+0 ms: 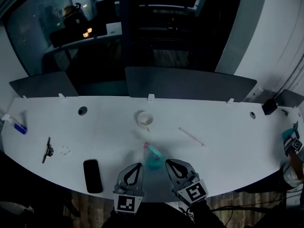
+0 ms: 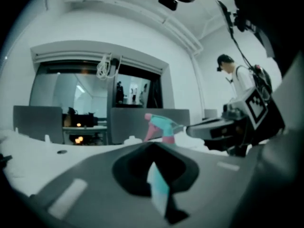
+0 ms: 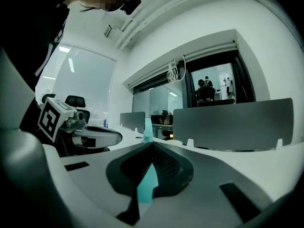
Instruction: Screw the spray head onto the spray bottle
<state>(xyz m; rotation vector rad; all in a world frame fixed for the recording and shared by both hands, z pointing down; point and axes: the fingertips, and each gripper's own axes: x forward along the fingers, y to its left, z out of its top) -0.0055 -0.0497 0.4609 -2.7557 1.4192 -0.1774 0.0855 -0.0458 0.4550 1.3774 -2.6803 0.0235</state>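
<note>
**A:** Head view first. Where is the thing?

**B:** The spray bottle [image 1: 153, 157] stands upright on the white tabletop [image 1: 213, 127], near its front edge. It is right between the left gripper [image 1: 137, 167] and the right gripper [image 1: 169, 164]. Each points in at it from its own side, and neither looks clearly nearer. I see no contact.

**A:** And the fingers?

**B:** Both pairs are clenched, with nothing in them.

**A:** Left gripper view?

**B:** Its fingers meet in a closed point and hold nothing. Just past them, a little to the right, rises the spray head [image 2: 160, 126]. It has a pink trigger, a teal body and a pink collar, and its nozzle reaches toward the right gripper [image 2: 223, 127].

**A:** Right gripper view?

**B:** The fingers are pressed together there too, and empty. A teal tip of the bottle [image 3: 147, 129] shows just above where they meet, straight ahead. The left gripper [image 3: 95, 137] lies off to the left.

**A:** So the head is on?

**B:** It sits on the neck, but I can't tell whether it is threaded tight. I'd judge that one pair must open and close across the upright body while the other turns the collar.
</note>
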